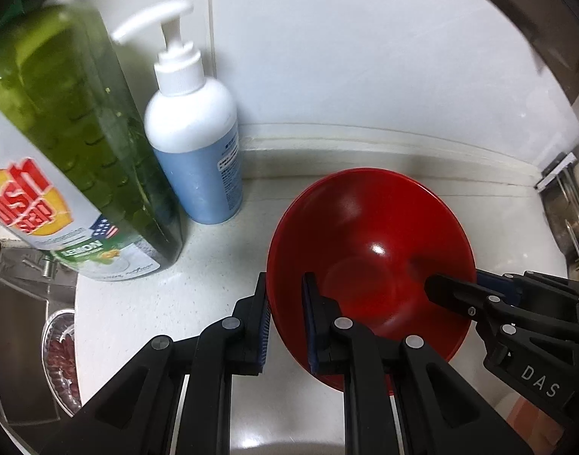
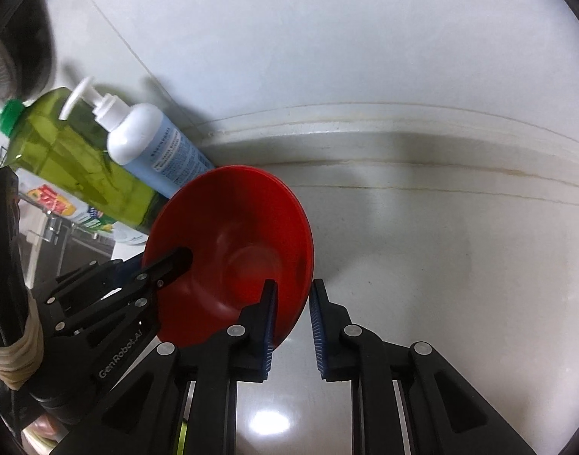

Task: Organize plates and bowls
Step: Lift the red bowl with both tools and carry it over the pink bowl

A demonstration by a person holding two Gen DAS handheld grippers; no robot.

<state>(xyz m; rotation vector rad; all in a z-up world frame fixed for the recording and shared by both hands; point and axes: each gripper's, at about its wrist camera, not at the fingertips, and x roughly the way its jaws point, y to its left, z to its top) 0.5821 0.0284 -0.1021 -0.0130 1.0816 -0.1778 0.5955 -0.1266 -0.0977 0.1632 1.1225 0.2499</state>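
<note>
A glossy red bowl (image 1: pixel 369 227) hangs tilted just above the white counter (image 1: pixel 145 303) near the wall. A second rim line along its far edge suggests another bowl nested under it. My left gripper (image 1: pixel 285 292) is shut on the bowl's left rim, one pad inside and one outside. My right gripper (image 2: pixel 293 292) is shut on the opposite rim of the red bowl (image 2: pixel 236 227) in the same way. Each gripper shows in the other's view: the right gripper (image 1: pixel 467 284) at the right, the left gripper (image 2: pixel 152 265) at the left.
A green dish soap bottle (image 1: pixel 73 121) and a white and blue pump bottle (image 1: pixel 198 140) stand close to the bowl's left against the tiled wall. A sink with a clear dish of red beans (image 1: pixel 61 360) lies at the far left. Metal cookware (image 1: pixel 566 220) sits at the right edge.
</note>
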